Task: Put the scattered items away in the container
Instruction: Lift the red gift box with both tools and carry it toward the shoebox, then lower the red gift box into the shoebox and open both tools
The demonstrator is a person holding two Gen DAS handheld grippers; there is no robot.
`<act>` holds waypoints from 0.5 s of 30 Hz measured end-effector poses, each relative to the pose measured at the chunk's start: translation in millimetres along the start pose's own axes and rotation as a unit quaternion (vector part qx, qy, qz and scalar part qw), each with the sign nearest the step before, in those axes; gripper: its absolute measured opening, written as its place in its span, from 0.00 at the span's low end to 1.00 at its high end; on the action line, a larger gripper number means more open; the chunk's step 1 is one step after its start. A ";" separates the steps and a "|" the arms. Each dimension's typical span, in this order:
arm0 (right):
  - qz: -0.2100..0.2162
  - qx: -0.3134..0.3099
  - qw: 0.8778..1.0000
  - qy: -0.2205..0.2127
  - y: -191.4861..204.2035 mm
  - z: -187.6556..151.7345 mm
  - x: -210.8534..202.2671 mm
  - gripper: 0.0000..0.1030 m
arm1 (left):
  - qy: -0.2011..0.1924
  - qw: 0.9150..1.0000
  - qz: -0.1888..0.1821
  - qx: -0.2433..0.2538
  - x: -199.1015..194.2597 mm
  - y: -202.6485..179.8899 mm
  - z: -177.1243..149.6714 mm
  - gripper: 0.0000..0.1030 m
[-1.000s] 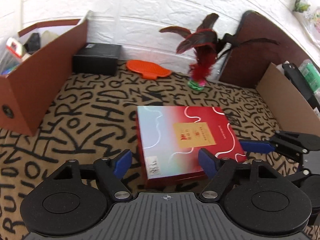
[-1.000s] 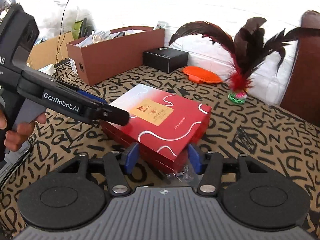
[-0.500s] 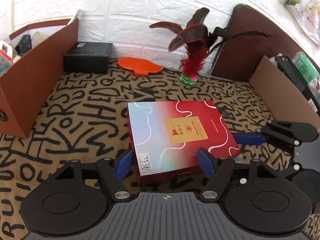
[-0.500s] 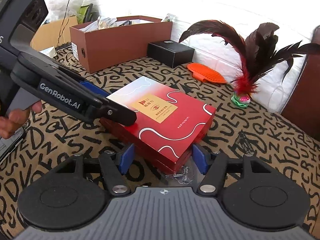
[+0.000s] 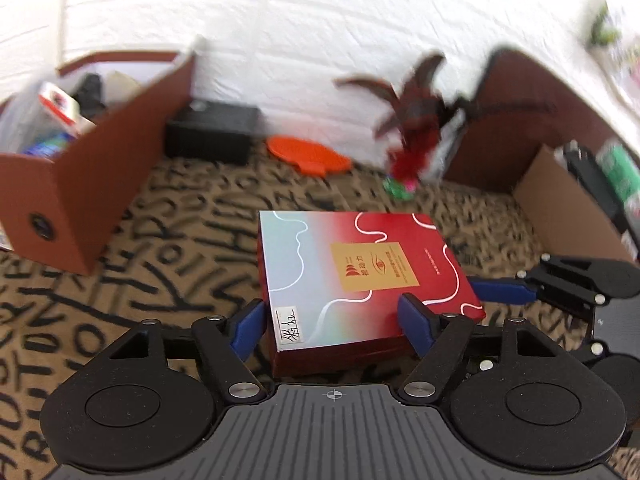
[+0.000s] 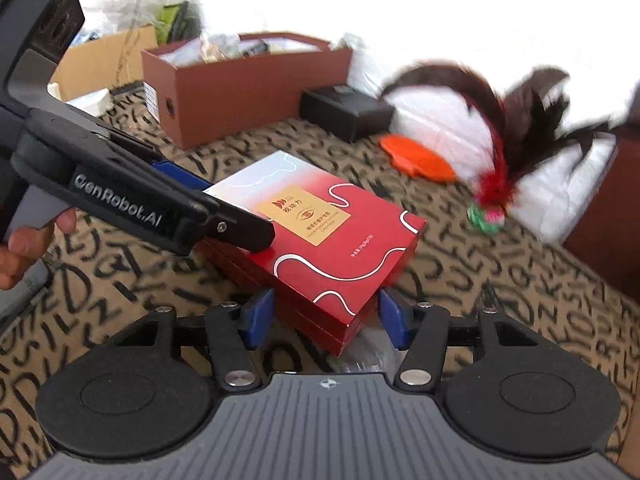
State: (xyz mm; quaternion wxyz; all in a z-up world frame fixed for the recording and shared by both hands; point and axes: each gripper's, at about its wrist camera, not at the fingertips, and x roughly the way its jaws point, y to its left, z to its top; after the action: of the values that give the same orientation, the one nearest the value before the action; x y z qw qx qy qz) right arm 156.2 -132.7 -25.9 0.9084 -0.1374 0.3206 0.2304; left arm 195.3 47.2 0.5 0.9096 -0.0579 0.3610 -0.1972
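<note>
1. The left wrist view sits low behind the left gripper, close to the near edge of the red box, facing the white wall.
2. The right wrist view looks from the box's right corner, low and close, facing the brown container.
3. Both views share the box, black case, orange brush and feather toy.

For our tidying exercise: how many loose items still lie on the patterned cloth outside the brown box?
4: the red gift box in front, the black box, the orange brush and the feather shuttlecock by the wall. Others may be hidden.
</note>
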 end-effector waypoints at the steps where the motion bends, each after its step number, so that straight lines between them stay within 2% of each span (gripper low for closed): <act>1: 0.002 -0.001 1.000 -0.008 2.5 6.6 -2.9 0.59 | -0.012 1.000 0.005 -0.004 -7.8 2.8 6.0 0.72; 8: 0.031 0.012 0.997 -0.073 8.7 82.4 -16.6 0.58 | -0.093 0.995 0.035 -0.020 -63.4 39.1 70.3 0.72; 10: 0.036 0.013 0.995 -0.090 11.7 109.2 -14.9 0.58 | -0.109 0.993 0.047 -0.028 -72.6 55.3 93.1 0.69; 15: 0.047 0.022 0.992 -0.118 20.2 171.3 7.3 0.56 | -0.125 0.988 0.073 -0.049 -74.5 97.8 148.6 0.72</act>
State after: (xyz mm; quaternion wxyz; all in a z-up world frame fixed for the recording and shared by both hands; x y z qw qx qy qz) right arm 239.8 -45.0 97.0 0.9310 -0.0745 0.2219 0.2800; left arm 278.0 161.0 132.4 0.9556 -0.1001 0.2568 -0.1039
